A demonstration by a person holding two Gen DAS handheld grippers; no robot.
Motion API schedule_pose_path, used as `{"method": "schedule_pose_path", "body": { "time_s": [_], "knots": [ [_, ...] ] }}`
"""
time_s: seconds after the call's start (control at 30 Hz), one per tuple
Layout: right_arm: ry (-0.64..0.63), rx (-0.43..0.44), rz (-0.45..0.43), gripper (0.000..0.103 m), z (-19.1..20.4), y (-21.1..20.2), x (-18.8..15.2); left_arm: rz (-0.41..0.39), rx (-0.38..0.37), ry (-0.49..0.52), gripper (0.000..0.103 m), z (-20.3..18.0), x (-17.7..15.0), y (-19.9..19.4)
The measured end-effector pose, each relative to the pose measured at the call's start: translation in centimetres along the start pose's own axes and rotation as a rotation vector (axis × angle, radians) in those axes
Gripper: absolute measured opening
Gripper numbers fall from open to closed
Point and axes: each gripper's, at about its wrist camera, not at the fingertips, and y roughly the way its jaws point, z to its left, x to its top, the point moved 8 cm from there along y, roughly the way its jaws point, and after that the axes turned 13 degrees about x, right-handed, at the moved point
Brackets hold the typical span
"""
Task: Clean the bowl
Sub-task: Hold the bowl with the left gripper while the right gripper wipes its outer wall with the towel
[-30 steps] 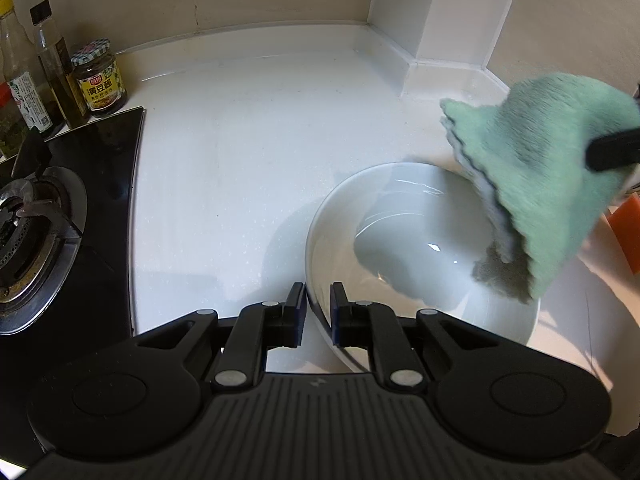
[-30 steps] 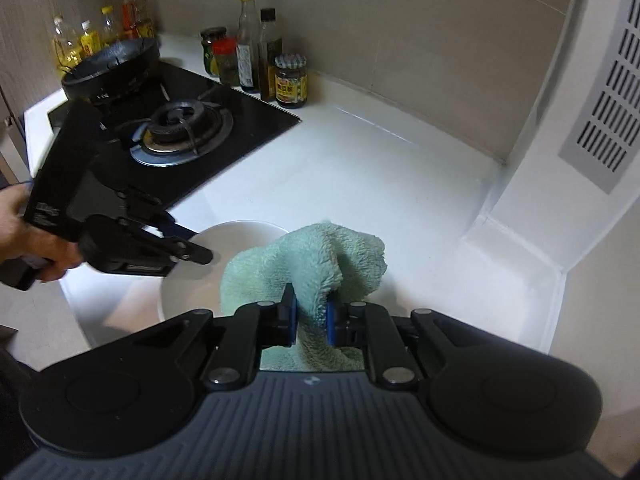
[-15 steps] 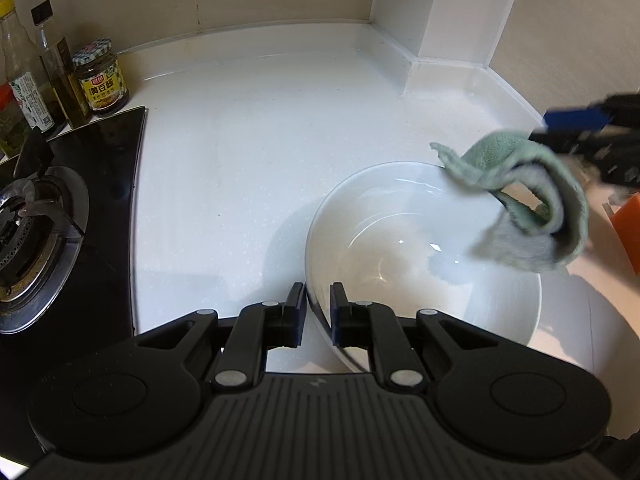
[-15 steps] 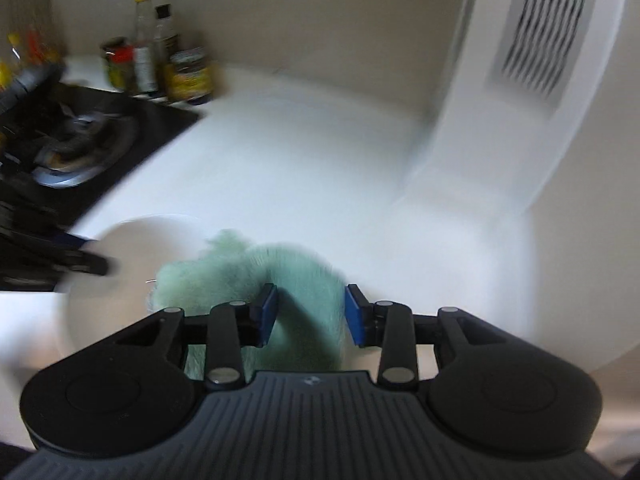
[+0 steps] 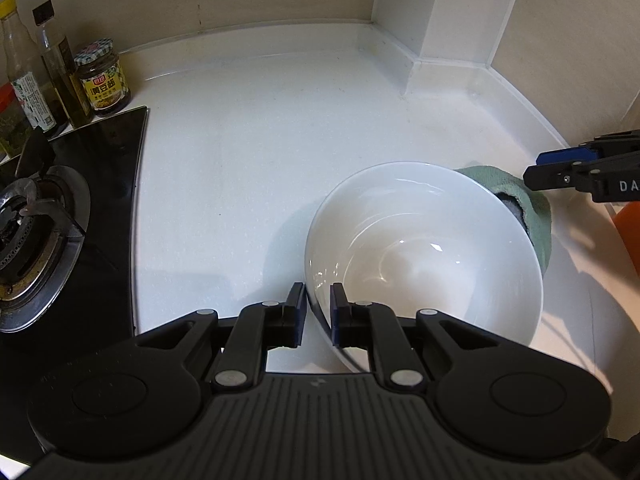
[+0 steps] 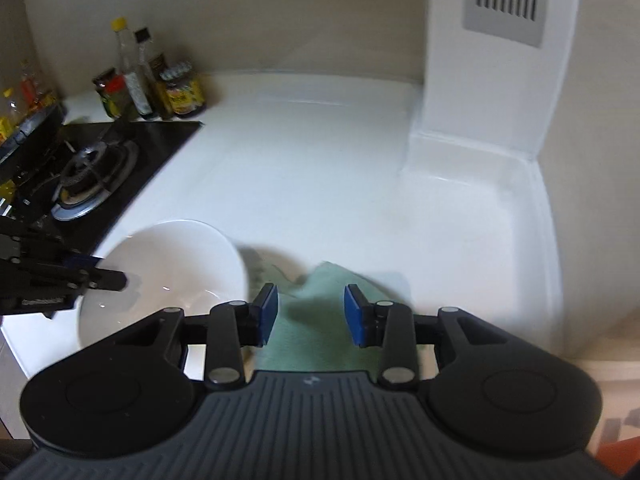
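Standing on the white tabletop point(image 5: 248, 152), the bowl point(image 5: 424, 248) has its near rim between the narrow fingers of the left gripper point(image 5: 318, 312), which pinch it. The right gripper point(image 6: 311, 312) has just been opening; its blue-padded fingers stand wide, apart from the green cloth point(image 6: 320, 320) that lies beneath them on the tabletop, just beside the bowl. A stove point(image 5: 36, 224) with 1 burner sits to the left, and beyond its corner stand a jar point(image 5: 103, 78) and 2 bottles point(image 5: 60, 68) against the wall. A white column with a grey vent point(image 6: 506, 0) rises at the back corner.

From the left wrist, the bowl's wall hides most of the cloth, leaving only a green fold past the far rim, and an orange object point(image 5: 628, 236) shows at the right edge. From the right wrist, the cloth lies in plain view, more bottles point(image 6: 24, 96) show behind the stove, and the picture is slightly blurred.
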Motion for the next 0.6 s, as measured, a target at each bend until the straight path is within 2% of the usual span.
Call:
{"method": "schedule_pose_path", "body": {
  "time_s": [0.13, 0.23, 0.27, 0.3, 0.33, 0.4, 0.6],
  "knots": [
    [0.001, 0.057, 0.085, 0.038, 0.1, 2.4, -1.0, 0.002, 0.001, 0.000, 0.012, 0.0, 0.0, 0.1],
    [-0.064, 0.012, 0.143, 0.039, 0.0, 4.5, -2.1, 0.005, 0.008, 0.003, 0.012, -0.1, 0.0, 0.1],
    [-0.095, -0.004, 0.159, 0.036, 0.1, 5.3, -2.5, 0.006, 0.012, 0.005, 0.012, -0.1, 0.1, 0.1],
    [-0.108, -0.023, 0.143, 0.032, -0.1, 5.4, -2.6, 0.008, 0.012, 0.004, 0.012, -0.1, 0.1, 0.2],
    [-0.119, -0.041, 0.127, 0.021, -0.3, 5.4, -2.7, 0.009, 0.011, 0.001, 0.012, -0.1, 0.1, 0.2],
    [-0.102, -0.048, 0.090, 0.014, -0.6, 4.6, -2.6, 0.009, 0.009, -0.004, 0.012, -0.1, 0.1, 0.2],
    [-0.019, -0.030, -0.033, 0.010, -1.1, -0.4, -1.0, 0.006, 0.016, -0.005, 0.012, -0.2, 0.0, 0.2]
  ]
}}
